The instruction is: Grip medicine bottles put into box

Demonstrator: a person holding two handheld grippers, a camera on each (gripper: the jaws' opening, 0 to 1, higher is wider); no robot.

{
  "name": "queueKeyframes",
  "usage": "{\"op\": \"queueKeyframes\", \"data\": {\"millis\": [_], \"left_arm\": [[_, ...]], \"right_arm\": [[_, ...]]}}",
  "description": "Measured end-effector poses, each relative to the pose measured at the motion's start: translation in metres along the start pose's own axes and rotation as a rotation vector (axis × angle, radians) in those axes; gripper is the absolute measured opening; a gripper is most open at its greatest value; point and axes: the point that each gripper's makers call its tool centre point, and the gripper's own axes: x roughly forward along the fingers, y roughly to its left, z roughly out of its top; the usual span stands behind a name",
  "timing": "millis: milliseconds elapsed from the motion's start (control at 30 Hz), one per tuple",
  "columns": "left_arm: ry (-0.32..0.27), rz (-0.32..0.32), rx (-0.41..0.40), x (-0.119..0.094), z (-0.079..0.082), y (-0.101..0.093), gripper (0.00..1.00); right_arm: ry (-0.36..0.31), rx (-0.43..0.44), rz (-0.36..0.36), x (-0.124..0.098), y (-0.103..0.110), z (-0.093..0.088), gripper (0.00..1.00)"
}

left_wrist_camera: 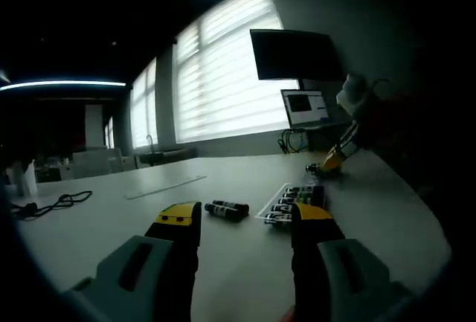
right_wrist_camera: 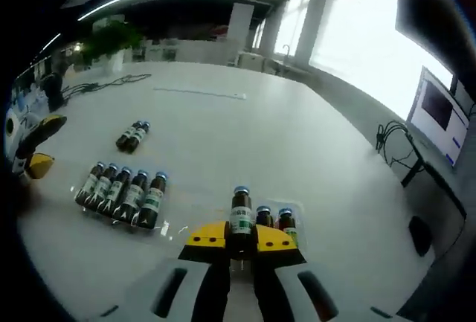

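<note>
The right gripper (right_wrist_camera: 241, 246) has its jaws clamped on an upright medicine bottle (right_wrist_camera: 240, 221), just above two more bottles (right_wrist_camera: 275, 219) standing in a clear box (right_wrist_camera: 299, 210). To its left a tray of five bottles (right_wrist_camera: 123, 191) and a loose pair (right_wrist_camera: 133, 135) lie on the white table (right_wrist_camera: 245, 136). The left gripper (left_wrist_camera: 245, 221) hangs over the table, jaws apart and empty.

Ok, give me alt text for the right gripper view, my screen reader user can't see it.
The right claw is shut on an upright medicine bottle, with two more bottles standing beside it in a clear tray on the white table. To the left lie a row of five bottles and a loose pair.
</note>
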Motion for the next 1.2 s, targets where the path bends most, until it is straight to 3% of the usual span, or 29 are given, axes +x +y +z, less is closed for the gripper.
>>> {"op": "queueKeyframes", "data": {"millis": [767, 1200], "left_arm": [[0.004, -0.001, 0.005, 0.000, 0.000, -0.001, 0.41], [0.008, -0.002, 0.008, 0.000, -0.001, -0.001, 0.41]], "right_arm": [[0.018, -0.020, 0.005, 0.002, 0.003, -0.008, 0.08], [-0.055, 0.034, 0.031, 0.000, -0.008, 0.007, 0.09]]}}
